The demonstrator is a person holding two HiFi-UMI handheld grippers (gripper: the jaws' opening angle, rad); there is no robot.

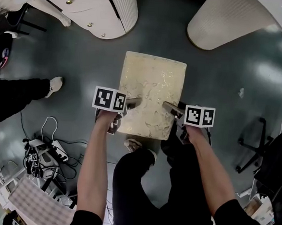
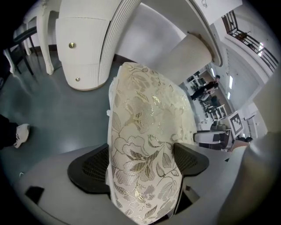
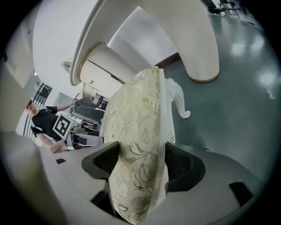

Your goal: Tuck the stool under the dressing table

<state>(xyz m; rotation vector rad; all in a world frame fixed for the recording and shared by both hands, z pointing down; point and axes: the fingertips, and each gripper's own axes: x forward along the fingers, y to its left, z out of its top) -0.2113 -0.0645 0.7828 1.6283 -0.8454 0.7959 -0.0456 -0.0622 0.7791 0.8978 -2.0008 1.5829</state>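
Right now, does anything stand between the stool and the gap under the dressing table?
Nothing visible does. The cream floral-cushioned stool, gripped by the left gripper and right gripper, faces only grey floor up to the gap between the white dressing table's two fluted pedestals.

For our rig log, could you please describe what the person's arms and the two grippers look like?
The left gripper and right gripper each have a grey body, black textured pads and a white cube with black square markers. The forearms are bare; short black sleeves show at the upper arms.
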